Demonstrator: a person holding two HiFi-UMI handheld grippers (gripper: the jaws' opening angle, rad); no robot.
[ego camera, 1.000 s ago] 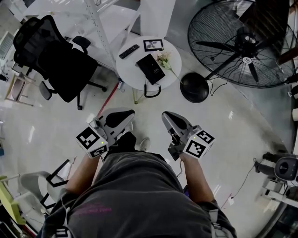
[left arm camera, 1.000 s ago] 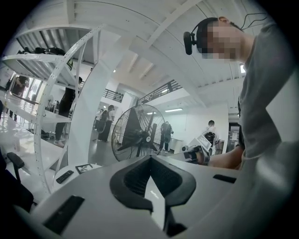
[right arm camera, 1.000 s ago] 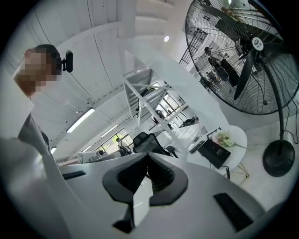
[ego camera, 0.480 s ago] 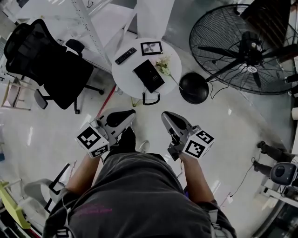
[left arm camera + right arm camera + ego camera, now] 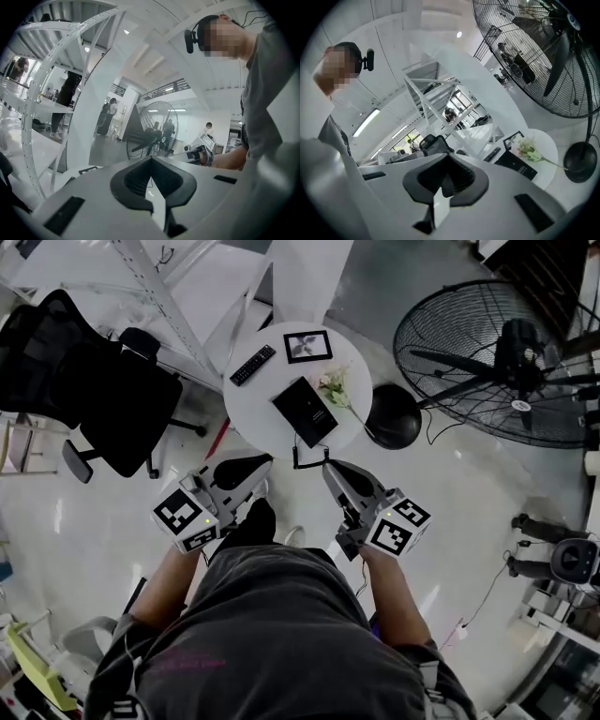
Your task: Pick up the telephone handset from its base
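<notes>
No telephone handset or base can be told apart in any view. A small round white table (image 5: 251, 401) stands ahead and carries a flat black rectangular item (image 5: 305, 412), a black remote (image 5: 253, 365), a framed picture (image 5: 307, 346) and a sprig of flowers (image 5: 335, 387). In the head view my left gripper (image 5: 262, 463) and right gripper (image 5: 328, 468) are held side by side just short of the table's near edge, both shut and empty. The right gripper view shows the table (image 5: 548, 150) and the black item (image 5: 515, 165) beyond the jaws.
A large floor fan (image 5: 511, 362) with a round black base (image 5: 392, 416) stands right of the table. A black office chair (image 5: 94, 381) sits at the left, with white metal framing (image 5: 150, 287) behind it. A black loop (image 5: 307, 457) hangs at the table's near edge.
The table has drawn closer to both grippers as the person walks forward; chair and fan slid outward in the view. Both grippers stayed shut.
</notes>
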